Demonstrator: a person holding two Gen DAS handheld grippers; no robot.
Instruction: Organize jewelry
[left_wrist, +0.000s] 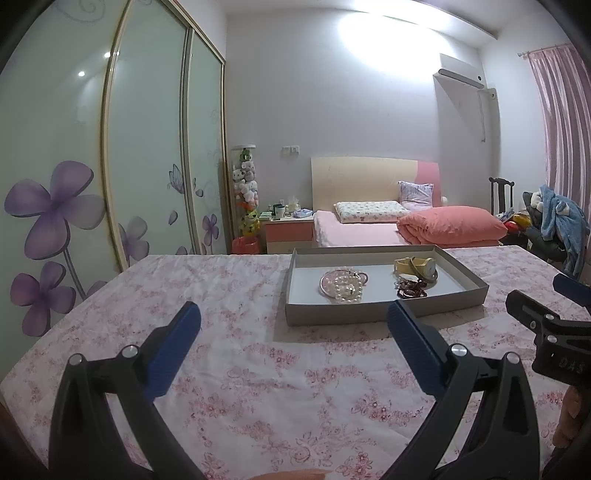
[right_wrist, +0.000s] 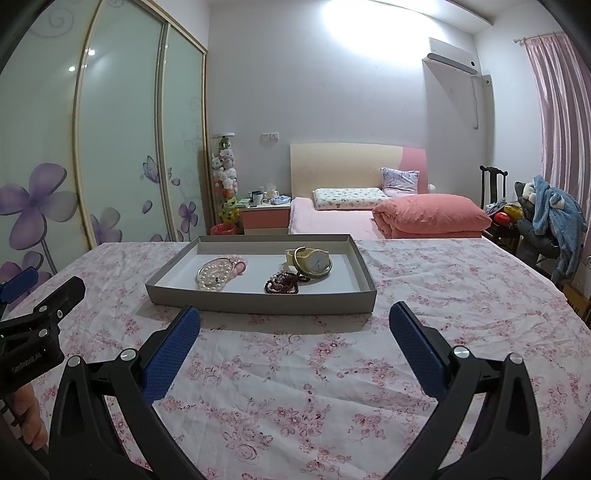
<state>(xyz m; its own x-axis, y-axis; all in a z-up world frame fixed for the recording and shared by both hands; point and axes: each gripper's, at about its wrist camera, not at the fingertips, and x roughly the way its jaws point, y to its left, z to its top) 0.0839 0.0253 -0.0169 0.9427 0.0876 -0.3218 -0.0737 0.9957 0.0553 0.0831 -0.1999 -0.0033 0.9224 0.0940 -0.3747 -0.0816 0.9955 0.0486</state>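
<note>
A shallow grey tray (left_wrist: 369, 314) (right_wrist: 258, 303) sits on the floral tablecloth. Inside it lie a white pearl strand (left_wrist: 345, 288) (right_wrist: 212, 275) on a silver bangle, a dark red bead bracelet (left_wrist: 410, 288) (right_wrist: 282, 283) and a cream watch (left_wrist: 415, 266) (right_wrist: 312, 261). My left gripper (left_wrist: 293, 317) hovers open in front of the tray's left part with nothing between its blue pads. My right gripper (right_wrist: 295, 319) is open too, just short of the tray's near wall. Each gripper shows at the edge of the other's view.
The table (right_wrist: 461, 295) wears a pink floral cloth. Behind it stand a bed (right_wrist: 388, 218) with pink bedding, a nightstand (right_wrist: 264, 216), a sliding wardrobe (left_wrist: 110, 166) on the left and a chair piled with clothes (right_wrist: 546, 218) at the right.
</note>
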